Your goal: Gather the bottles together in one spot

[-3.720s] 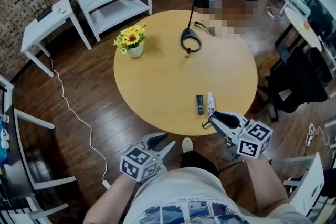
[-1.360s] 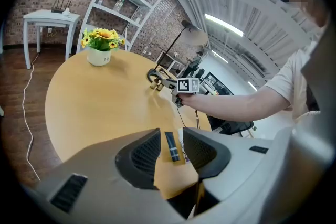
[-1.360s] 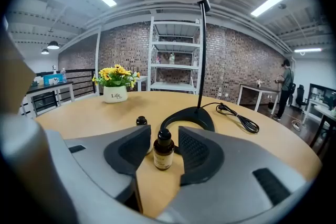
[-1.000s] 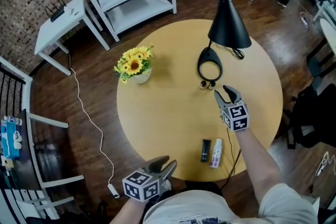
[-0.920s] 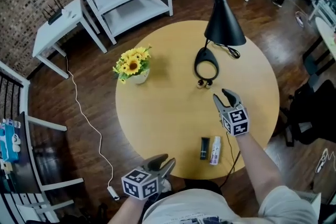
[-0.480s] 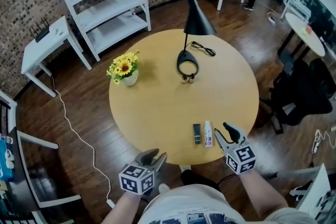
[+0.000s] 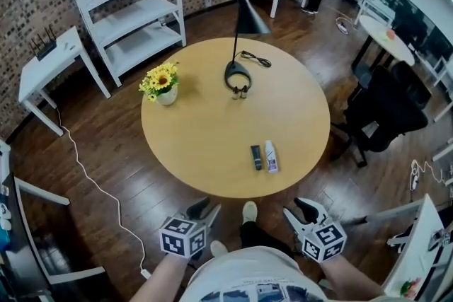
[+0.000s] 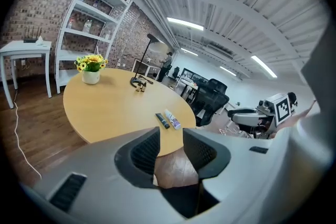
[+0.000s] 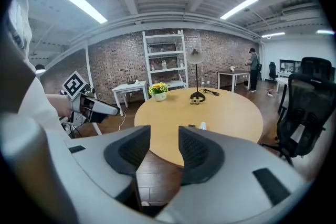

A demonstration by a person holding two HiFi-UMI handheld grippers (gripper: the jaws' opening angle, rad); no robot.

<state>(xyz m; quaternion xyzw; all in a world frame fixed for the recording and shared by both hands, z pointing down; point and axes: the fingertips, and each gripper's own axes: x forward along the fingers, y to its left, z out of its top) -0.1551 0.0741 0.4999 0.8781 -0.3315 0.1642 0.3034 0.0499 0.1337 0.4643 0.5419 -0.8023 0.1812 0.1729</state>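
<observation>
Four bottles stand on the round table (image 7: pixel 191 131). Two lie side by side near its front edge: one black bottle (image 7: pixel 256 157) and one white bottle (image 7: pixel 270 155), parallel, long axes running from the front edge toward the table centre; cap ends cannot be distinguished. Two small bottles (image 7: pixel 243 93) stand upright, touching the base of the single lamp (image 7: pixel 237 74). One flower pot (image 7: pixel 166 96) sits well apart. The left gripper (image 7: pixel 202 206) and right gripper (image 7: pixel 296 207) hang off the table, jaws parted, nothing between them.
</observation>
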